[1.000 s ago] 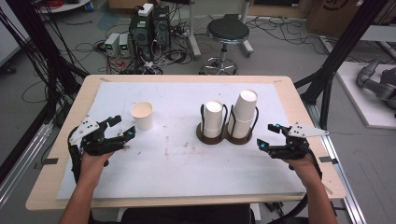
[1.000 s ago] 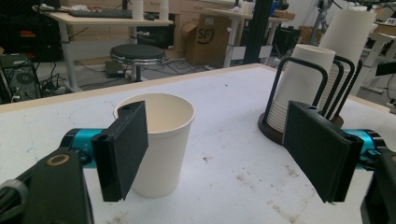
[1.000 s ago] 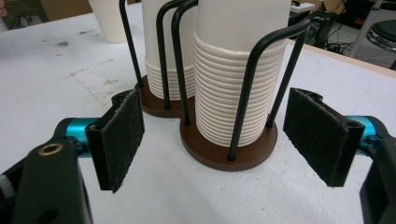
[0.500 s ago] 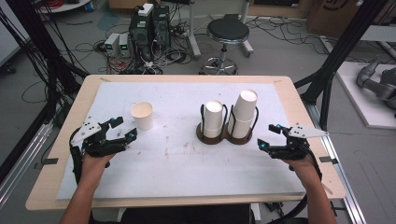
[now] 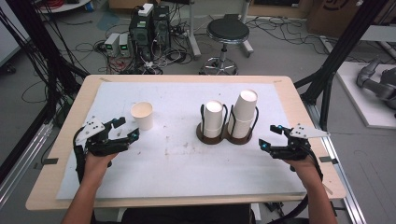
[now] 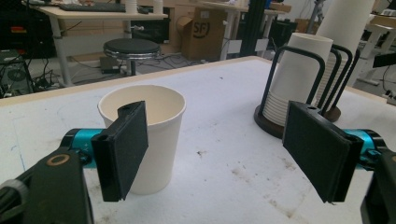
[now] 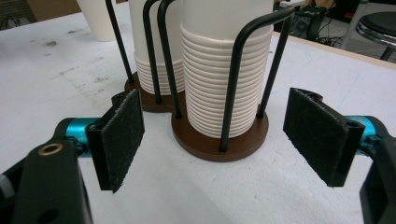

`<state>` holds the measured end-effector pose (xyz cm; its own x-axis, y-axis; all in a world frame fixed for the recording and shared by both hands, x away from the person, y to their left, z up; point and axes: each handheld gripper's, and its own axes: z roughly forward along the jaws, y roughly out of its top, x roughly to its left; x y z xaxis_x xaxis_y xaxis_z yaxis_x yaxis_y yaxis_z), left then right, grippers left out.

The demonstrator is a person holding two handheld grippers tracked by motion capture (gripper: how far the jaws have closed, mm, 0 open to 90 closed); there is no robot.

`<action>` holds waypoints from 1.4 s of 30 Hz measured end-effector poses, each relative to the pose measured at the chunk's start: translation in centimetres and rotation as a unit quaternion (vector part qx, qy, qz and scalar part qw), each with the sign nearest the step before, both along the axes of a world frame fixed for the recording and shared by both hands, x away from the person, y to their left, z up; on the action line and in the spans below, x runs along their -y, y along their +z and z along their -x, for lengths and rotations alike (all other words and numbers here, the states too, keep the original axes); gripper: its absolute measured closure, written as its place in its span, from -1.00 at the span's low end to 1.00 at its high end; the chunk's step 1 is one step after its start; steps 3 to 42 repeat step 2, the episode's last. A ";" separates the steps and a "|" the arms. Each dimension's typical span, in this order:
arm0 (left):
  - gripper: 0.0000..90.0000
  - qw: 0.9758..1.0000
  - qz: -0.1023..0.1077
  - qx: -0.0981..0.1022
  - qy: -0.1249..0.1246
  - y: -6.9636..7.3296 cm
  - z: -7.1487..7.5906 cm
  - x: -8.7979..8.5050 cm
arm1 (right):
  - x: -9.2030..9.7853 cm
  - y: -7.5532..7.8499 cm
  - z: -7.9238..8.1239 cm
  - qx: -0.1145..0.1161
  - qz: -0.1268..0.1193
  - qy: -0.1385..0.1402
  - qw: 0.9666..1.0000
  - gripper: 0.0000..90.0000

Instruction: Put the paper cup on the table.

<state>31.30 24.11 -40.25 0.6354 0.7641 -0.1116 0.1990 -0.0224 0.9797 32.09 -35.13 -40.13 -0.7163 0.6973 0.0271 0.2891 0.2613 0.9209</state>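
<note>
Surface (image 5: 187, 177): white sheet over a wooden top, scuffed and stained near the middle.

Single paper cup (image 5: 142, 115) stands upright, mouth up, left of centre. In the left gripper view this cup (image 6: 148, 135) sits just beyond the left jaw, partly behind it, not between the jaws.

Cup holder (image 5: 227, 136): dark brown double base with black wire hoops, right of centre. It carries two stacks of white cups (image 5: 229, 119); the right stack is taller. In the right gripper view the holder (image 7: 219, 137) lies straight ahead, just beyond the jaws, ribbed cup rims visible.

Left tool (image 5: 125, 129): held in the left hand (image 5: 98, 161) at the near left, jaws spread wide, nothing gripped, pointing toward the single cup.

Right tool (image 5: 270, 136): held in the right hand (image 5: 301, 163) at the near right, jaws spread wide, nothing gripped, pointing at the holder, close beside it but apart.

Floor beyond the far edge: a black stool (image 5: 228, 32) and computer boxes with cables (image 5: 149, 28).
</note>
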 end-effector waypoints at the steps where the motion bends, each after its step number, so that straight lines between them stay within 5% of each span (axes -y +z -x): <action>1: -0.50 1.000 0.000 -0.001 0.001 -0.1 -0.1 0.0 | 0.0 0.0 0.0 -0.001 0.000 0.001 1.000 -0.53; 42: -0.50 1.000 0.000 -0.003 0.001 -0.2 -0.1 0.0 | 0.0 -0.1 0.0 -0.003 0.000 0.001 1.000 -0.54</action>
